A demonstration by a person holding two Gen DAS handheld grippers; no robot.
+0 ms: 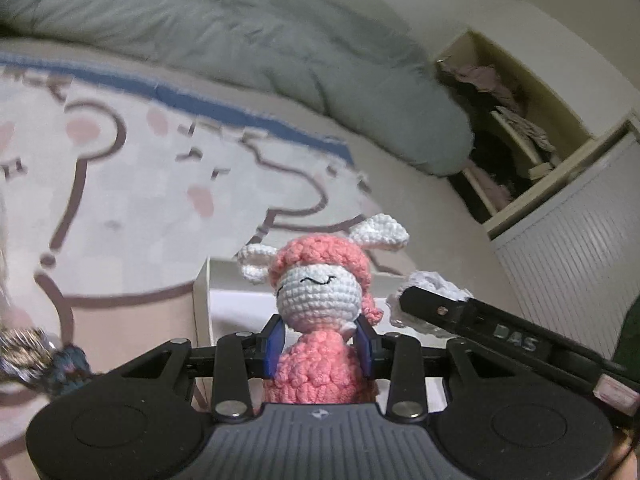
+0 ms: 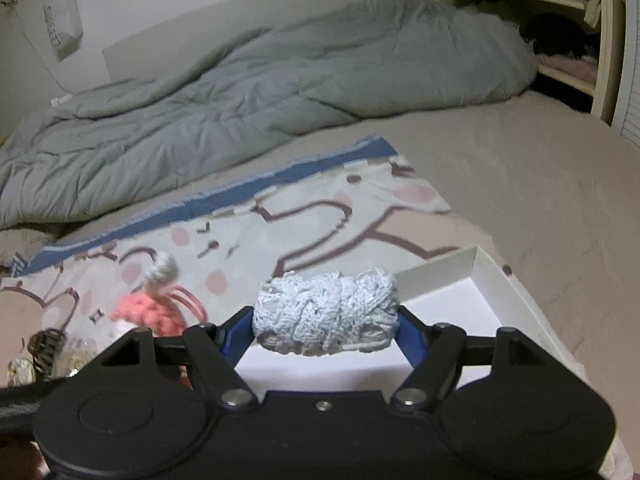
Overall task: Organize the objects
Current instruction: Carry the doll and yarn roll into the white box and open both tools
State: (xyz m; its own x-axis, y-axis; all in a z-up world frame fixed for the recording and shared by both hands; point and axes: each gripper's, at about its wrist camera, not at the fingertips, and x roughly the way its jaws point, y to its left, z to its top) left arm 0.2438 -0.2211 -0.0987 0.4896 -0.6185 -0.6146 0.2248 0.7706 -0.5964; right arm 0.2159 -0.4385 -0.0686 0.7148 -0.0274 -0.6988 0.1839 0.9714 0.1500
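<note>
Left gripper (image 1: 320, 346): blue pads pinch a pink crocheted sheep doll (image 1: 320, 320) at the neck and shoulders. Doll upright, long axis running up and away from the camera along the fingers; head on top, white face with stitched mouth turned back to the lens, white ears out to either side. It hangs over the near corner of a shallow white box (image 1: 204, 304).

Right gripper (image 2: 326, 320): jaws set fairly wide, pressed on both ends of a pale blue crocheted bundle (image 2: 326, 308). Bundle lies crosswise, long axis spanning pad to pad, level with the jaw line. Held above the white box's (image 2: 492, 272) open interior; contact with the box cannot be told.

Box sits on the bed, partly on a printed cartoon blanket (image 2: 280, 236) with blue border. Grey-green duvet (image 2: 260, 92) bunched behind. Open wardrobe shelves (image 1: 516, 132) at far right. Small dark trinkets (image 2: 44, 346) lie on the blanket at left, blurred.
</note>
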